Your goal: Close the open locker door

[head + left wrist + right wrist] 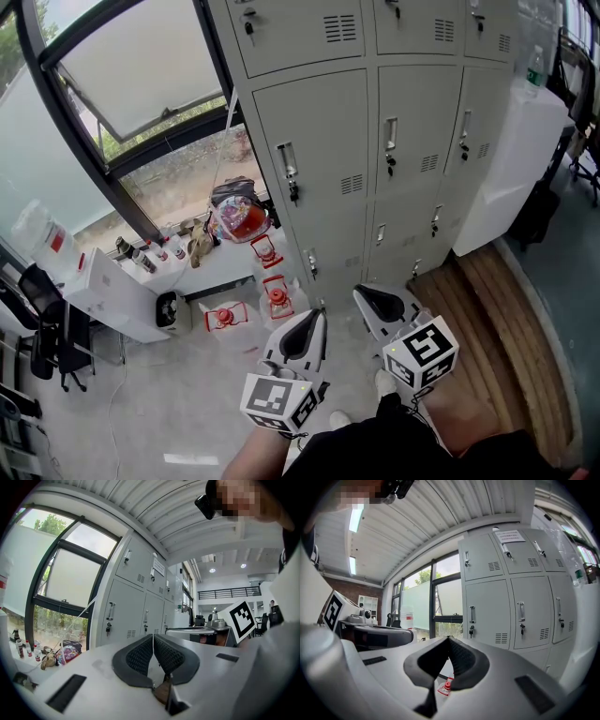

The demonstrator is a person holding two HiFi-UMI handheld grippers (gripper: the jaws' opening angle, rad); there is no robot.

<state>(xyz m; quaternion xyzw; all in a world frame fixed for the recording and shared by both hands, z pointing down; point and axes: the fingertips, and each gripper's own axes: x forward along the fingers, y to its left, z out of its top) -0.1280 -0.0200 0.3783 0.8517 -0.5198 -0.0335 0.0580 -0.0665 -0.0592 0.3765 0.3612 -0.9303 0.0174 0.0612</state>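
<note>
Head view: a bank of grey lockers (375, 141) fills the upper middle, and every one of the locker doors (314, 150) in sight sits flush in its frame, handles and keys on their left edges. Low in the frame the left gripper (309, 328) and the right gripper (370, 300) are held side by side, near each other but apart, both aimed at the bottom row. A marker cube (278, 401) rides behind the left one. To the left is a tilted window (131, 66); under it, a white ledge (220, 262) carries a colourful bag (239, 216) and small bottles (141, 258). Three red objects (277, 296) lie on the floor below, and wooden flooring (497, 319) runs along the right. Left gripper view: the ribbed pads are pressed together at the tips of the left gripper (153, 637) with nothing between them; the locker doors (124, 606) stand beyond, all flush. Right gripper view: the right gripper (449, 639) is likewise pressed together and empty. The lockers (497, 606) rise ahead, with a paper notice (508, 536) on an upper door. The left gripper (375, 637) shows alongside.
</note>
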